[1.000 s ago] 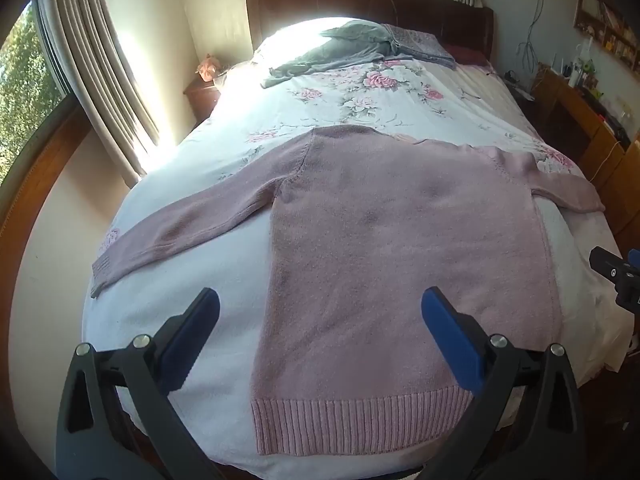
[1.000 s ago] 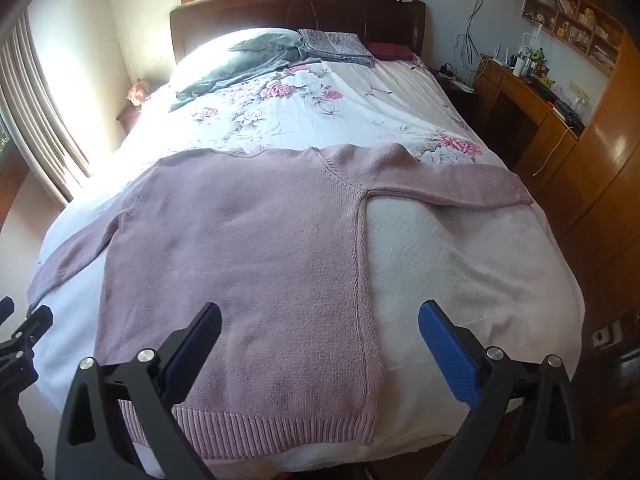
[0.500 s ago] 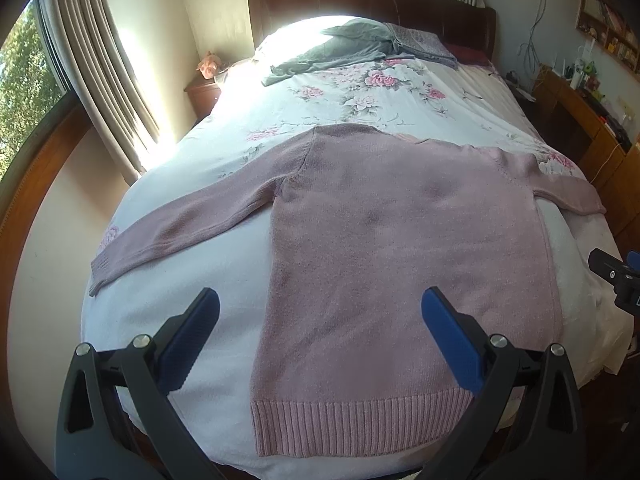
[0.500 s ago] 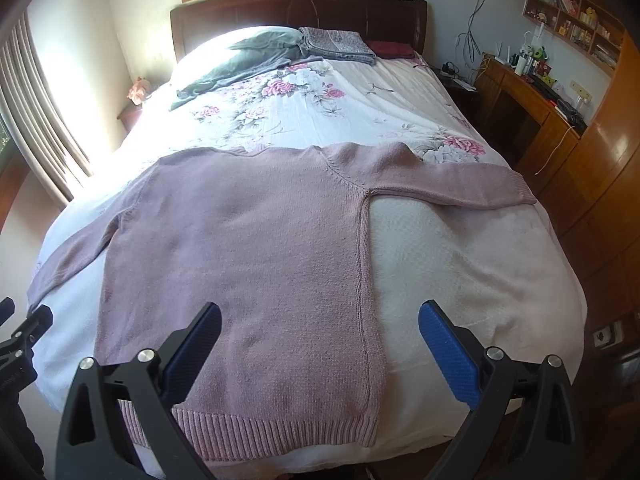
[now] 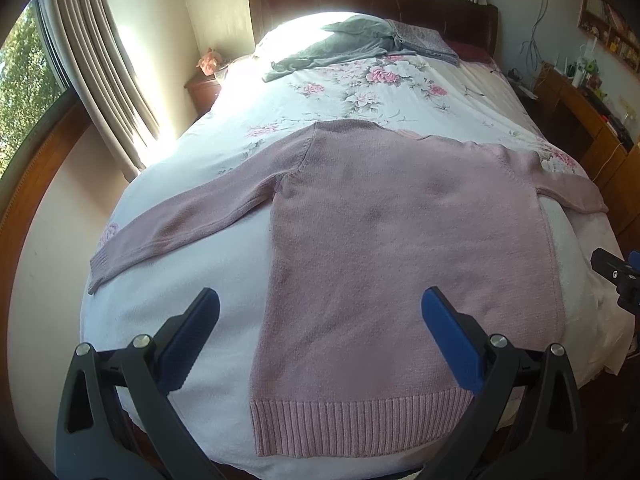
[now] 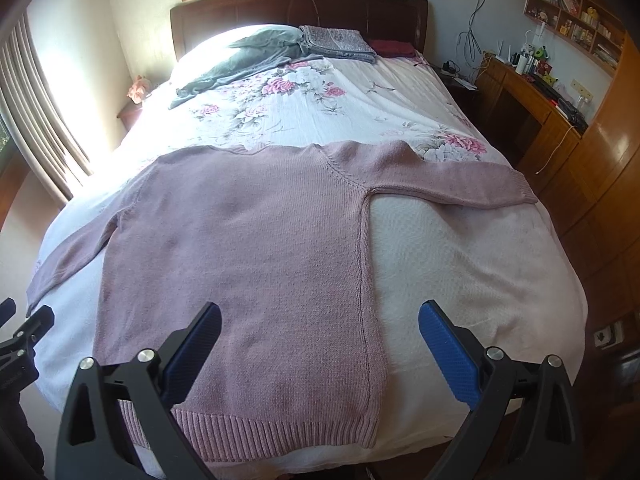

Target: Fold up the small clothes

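The left gripper (image 5: 319, 312) hangs above the foot of the bed with its blue-padded fingers (image 5: 450, 338) spread wide and nothing between them; the right gripper (image 6: 320, 326) is likewise wide apart and empty, over the lower right part of the garment. Just beyond both lies the pink sweater (image 5: 400, 248), spread flat and face down on the bed (image 5: 192, 312), ribbed hem nearest the foot, both sleeves stretched out to the sides. The left wrist view shows the whole of the left sleeve (image 5: 180, 224) running to its cuff near the bed's left edge, and the tip of the other tool at the right border; the right wrist view instead shows the right sleeve (image 6: 452, 184) in full, reaching almost to the bed's right edge, and a bare stretch of white cover beside the sweater's body. Farther up, the floral sheet (image 6: 304, 108) carries a grey garment (image 6: 240, 64) and a folded patterned cloth (image 6: 340, 42) at the dark headboard (image 6: 248, 12). Only the right view takes in the maroon cloth (image 6: 390, 48), the wooden desk (image 6: 528, 100) and wall shelves (image 6: 576, 20); only the left shows trees through the window (image 5: 24, 76). No writing is readable anywhere.
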A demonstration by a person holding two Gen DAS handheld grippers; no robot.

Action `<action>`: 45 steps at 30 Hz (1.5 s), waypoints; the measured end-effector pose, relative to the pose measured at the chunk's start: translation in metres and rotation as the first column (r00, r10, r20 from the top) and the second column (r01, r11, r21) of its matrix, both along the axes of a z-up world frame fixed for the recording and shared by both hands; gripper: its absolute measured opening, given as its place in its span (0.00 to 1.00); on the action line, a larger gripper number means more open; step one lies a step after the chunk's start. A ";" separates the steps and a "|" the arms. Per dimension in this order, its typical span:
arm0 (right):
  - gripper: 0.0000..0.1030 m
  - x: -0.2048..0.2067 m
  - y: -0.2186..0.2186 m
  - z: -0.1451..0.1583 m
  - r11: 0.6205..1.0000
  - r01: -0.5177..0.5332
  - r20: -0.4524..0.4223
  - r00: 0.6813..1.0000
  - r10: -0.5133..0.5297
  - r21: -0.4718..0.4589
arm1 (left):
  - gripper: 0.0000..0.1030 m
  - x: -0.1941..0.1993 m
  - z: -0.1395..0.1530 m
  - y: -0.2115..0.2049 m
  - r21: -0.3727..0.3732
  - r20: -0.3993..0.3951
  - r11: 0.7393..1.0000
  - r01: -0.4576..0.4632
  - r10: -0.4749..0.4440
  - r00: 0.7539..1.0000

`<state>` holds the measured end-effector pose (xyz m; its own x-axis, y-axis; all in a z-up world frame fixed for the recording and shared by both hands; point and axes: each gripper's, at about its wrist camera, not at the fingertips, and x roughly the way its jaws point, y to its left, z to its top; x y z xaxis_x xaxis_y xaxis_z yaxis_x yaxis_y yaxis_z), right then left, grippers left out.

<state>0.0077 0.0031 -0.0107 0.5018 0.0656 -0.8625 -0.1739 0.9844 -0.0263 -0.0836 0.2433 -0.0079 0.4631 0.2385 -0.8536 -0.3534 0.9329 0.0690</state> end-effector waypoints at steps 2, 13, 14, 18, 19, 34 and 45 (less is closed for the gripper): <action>0.96 0.000 0.000 0.000 1.000 0.000 0.000 1.000 0.000 0.002 | 0.97 0.000 0.000 0.000 0.000 -0.001 1.000 -0.001 0.001 1.000; 0.96 0.001 -0.001 -0.002 1.000 0.000 0.002 1.000 0.000 0.000 | 0.97 0.001 -0.003 0.003 -0.004 -0.003 1.000 -0.007 0.007 1.000; 0.96 0.001 -0.001 -0.001 1.000 0.000 0.002 1.000 0.000 0.000 | 0.97 0.001 -0.003 0.003 -0.003 -0.003 1.000 -0.007 0.007 1.000; 0.96 0.001 -0.001 -0.002 1.000 0.001 0.005 1.000 -0.001 0.000 | 0.97 0.001 -0.003 0.004 -0.005 -0.001 1.000 -0.010 0.009 1.000; 0.96 0.001 -0.001 -0.002 1.000 0.002 0.005 1.000 -0.002 0.000 | 0.97 0.001 -0.003 0.004 -0.005 0.000 1.000 -0.010 0.010 1.000; 0.96 0.002 -0.002 -0.002 1.000 0.001 0.003 1.000 -0.001 0.005 | 0.97 0.000 -0.003 0.004 0.002 0.002 1.000 -0.011 0.011 1.000; 0.96 0.003 -0.002 -0.002 1.000 0.001 0.002 1.000 -0.001 0.006 | 0.97 -0.001 -0.005 0.003 -0.004 0.026 1.000 -0.006 0.006 1.000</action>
<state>0.0105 0.0015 -0.0126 0.5036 0.0698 -0.8611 -0.1724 0.9848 -0.0210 -0.0846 0.2463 -0.0126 0.4840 0.2383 -0.8420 -0.3606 0.9310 0.0562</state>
